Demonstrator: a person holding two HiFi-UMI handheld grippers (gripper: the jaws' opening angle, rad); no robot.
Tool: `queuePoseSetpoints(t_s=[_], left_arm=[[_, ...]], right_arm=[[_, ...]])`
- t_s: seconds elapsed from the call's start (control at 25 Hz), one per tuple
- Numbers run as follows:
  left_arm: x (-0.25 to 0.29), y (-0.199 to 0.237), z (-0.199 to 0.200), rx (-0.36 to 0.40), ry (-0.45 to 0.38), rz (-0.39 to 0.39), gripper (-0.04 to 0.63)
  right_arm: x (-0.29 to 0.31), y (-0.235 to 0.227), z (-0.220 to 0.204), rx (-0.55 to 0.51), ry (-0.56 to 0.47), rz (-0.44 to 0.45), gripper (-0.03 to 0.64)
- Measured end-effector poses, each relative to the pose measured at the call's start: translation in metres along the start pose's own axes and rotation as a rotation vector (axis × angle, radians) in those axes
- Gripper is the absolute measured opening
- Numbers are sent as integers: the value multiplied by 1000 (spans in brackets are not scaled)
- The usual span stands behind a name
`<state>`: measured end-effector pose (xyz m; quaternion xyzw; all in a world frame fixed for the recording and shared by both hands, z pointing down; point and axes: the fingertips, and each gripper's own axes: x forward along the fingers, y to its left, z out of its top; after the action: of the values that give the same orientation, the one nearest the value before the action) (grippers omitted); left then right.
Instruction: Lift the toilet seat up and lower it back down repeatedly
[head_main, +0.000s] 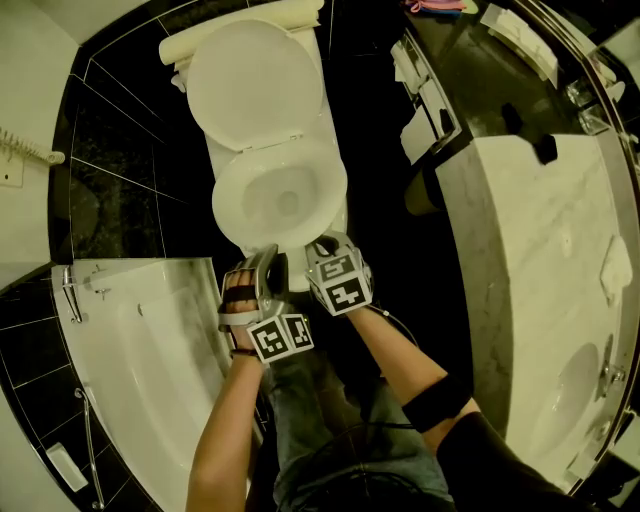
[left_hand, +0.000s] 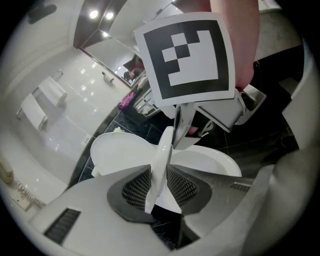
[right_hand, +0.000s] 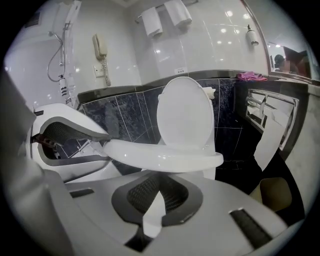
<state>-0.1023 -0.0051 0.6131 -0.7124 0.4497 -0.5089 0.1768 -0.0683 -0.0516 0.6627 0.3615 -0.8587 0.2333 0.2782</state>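
Toilet (head_main: 285, 200) stands upper centre in the head view, with its lid (head_main: 255, 85) raised against the wall. Toilet seat (right_hand: 165, 157) lies near level over the bowl. Left gripper (left_hand: 160, 167) pinches the seat's front rim between its pads. Right gripper (right_hand: 159, 182) is closed on nothing, with the seat just beyond its tips.

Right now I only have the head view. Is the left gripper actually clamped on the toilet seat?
Observer: Yes. The left gripper has the rim of the toilet seat edge-on between its jaws, pinched.
Operator: Right gripper helping?
Observer: No. The right gripper is shut on nothing; the seat lies ahead of its tips.
Operator: Seat angle?
Observer: About level in the right gripper view, with the lid upright behind it.
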Motion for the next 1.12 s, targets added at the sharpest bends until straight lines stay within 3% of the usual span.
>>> queuePoseSetpoints(t_s=[0.44, 0.52, 0.6, 0.76, 0.92, 1.12], left_arm=[[-13, -55, -17, -46, 0, -4, 90], [-16, -63, -19, -77, -8, 1, 56], [-18, -69, -23, -131, -15, 12, 3], [-15, -77, -35, -276, -18, 19, 3], [-10, -81, -51, -476, -19, 11, 3], [0, -99, -79, -537, -11, -10, 3]], right_arm=[[10, 2, -61, -6, 22, 4, 15], [14, 3, -78, -11, 35, 3, 15], [18, 2, -94, -22, 47, -1, 15], [29, 1, -123, -28, 68, -4, 15], [42, 1, -153, -49, 104, 4, 15], [56, -4, -186, -65, 161, -5, 14]])
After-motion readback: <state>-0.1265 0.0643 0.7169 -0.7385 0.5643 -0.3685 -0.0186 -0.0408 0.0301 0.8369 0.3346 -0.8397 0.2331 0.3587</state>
